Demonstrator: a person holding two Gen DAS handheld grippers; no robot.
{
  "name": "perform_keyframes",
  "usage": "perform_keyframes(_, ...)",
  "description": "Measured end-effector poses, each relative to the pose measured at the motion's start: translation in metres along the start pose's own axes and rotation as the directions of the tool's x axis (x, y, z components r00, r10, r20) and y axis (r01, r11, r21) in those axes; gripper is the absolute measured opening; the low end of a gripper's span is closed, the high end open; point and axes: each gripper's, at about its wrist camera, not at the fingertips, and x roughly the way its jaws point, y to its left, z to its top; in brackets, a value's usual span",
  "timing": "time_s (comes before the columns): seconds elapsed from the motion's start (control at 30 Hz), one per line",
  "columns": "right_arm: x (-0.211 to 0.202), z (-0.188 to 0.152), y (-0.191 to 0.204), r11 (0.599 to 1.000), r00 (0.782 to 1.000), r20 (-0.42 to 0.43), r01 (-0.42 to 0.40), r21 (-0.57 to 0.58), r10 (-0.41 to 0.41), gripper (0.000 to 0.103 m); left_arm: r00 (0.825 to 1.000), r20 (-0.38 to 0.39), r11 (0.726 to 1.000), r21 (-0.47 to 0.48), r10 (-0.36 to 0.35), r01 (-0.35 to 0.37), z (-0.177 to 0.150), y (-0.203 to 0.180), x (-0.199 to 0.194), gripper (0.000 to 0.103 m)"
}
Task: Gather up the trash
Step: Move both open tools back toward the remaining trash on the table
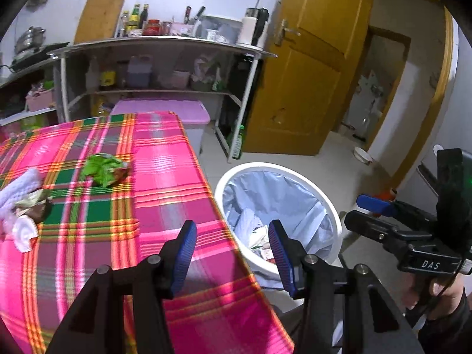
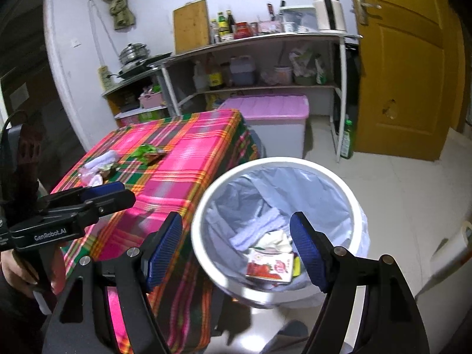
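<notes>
Left wrist view, left tongs (image 1: 231,255) parted, empty, right tongs (image 2: 236,247) wide, empty, over bin (image 2: 203,206)

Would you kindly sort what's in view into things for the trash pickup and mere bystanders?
Job:
- green wrapper
- crumpled scraps
- lined white bin
- left gripper and right gripper, both open, empty

Bystanders:
- pink-lidded tub
- kettle
- cutting board

wrappers (image 1: 106,172) lie on table (image 1: 165,177), bin (image 1: 333,206) beside it.
</notes>
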Motion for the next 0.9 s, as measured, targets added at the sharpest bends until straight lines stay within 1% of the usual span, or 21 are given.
perform_keyframes(0.3,0.004,0.001,0.034,0.996,0.998,-0.010,-0.066,-0.067,0.066,0.075,0.998,0.045,0.999,-0.016,0.044,-0.043,-0.015,0.019,-0.036,0.050)
perform_keyframes(0.5,0.008,0.003,0.055,0.989,0.995,-0.021,-0.103,-0.107,0.101,0.075,0.993,0.069,0.995,-0.034,0.093,-0.091,-0.025,0.032,-0.055,0.050)
perform_keyframes(0.63,0.017,0.006,0.070,0.984,0.991,-0.041,-0.131,-0.124,0.127,0.071,0.989,0.078,0.990,-0.070,0.126,-0.121,-0.033,0.048,-0.066,0.049)
perform_keyframes(0.73,0.024,0.007,0.081,0.979,0.988,-0.060,-0.147,-0.144,0.140,0.070,0.984,0.079,0.984,-0.094,0.159,-0.151,-0.038,0.061,-0.073,0.047)
perform_keyframes(0.9,0.038,0.011,0.096,0.971,0.984,-0.095,-0.167,-0.172,0.153,0.070,0.974,0.076,0.969,-0.144,0.213,-0.201,-0.047,0.090,-0.086,0.047)
